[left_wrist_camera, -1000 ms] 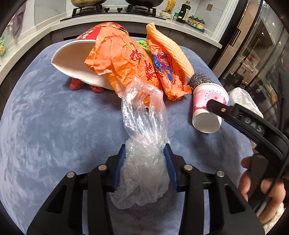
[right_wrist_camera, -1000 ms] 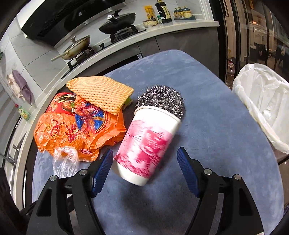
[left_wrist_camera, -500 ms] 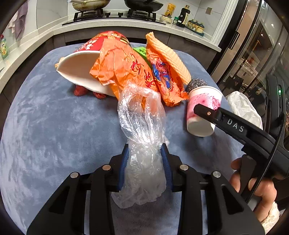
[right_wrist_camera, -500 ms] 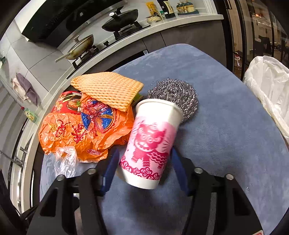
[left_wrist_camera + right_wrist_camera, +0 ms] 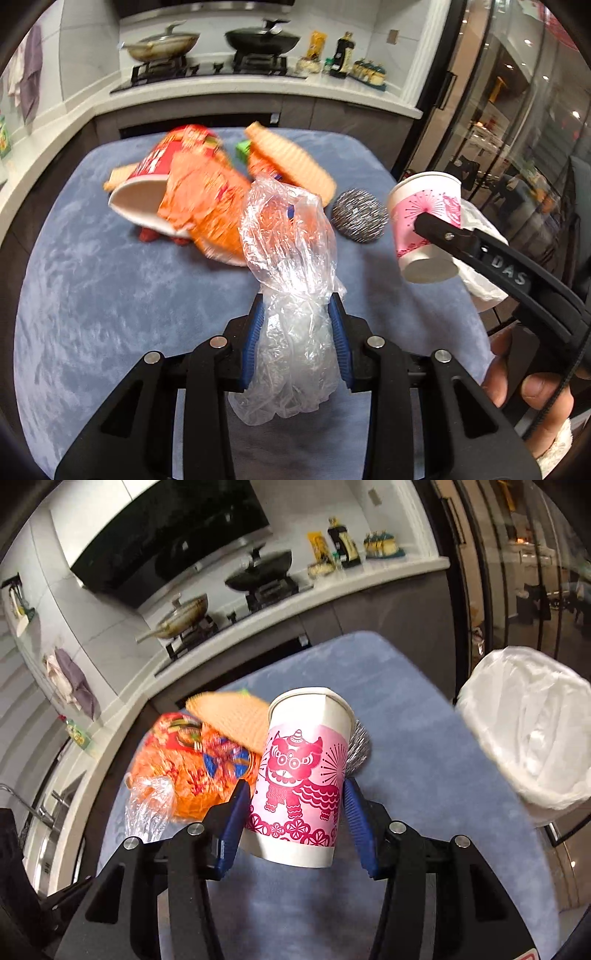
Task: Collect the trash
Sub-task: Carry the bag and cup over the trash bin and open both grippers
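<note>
Two grips: left hand-held gripper (image 5: 295, 339) pinches clear bag (image 5: 291, 295); right hand-held gripper (image 5: 295, 823) clamps paper cup (image 5: 301, 786), hiding scourer (image 5: 356, 746).

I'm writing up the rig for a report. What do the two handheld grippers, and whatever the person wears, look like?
Both the left gripper and the right gripper are black angular linkage frames with silver pivot bolts and blue ribbed pads. The right gripper's side shows pale raised letters "DAS" and a thin black cable. A fluffy white cuff shows at the wrist.
</note>
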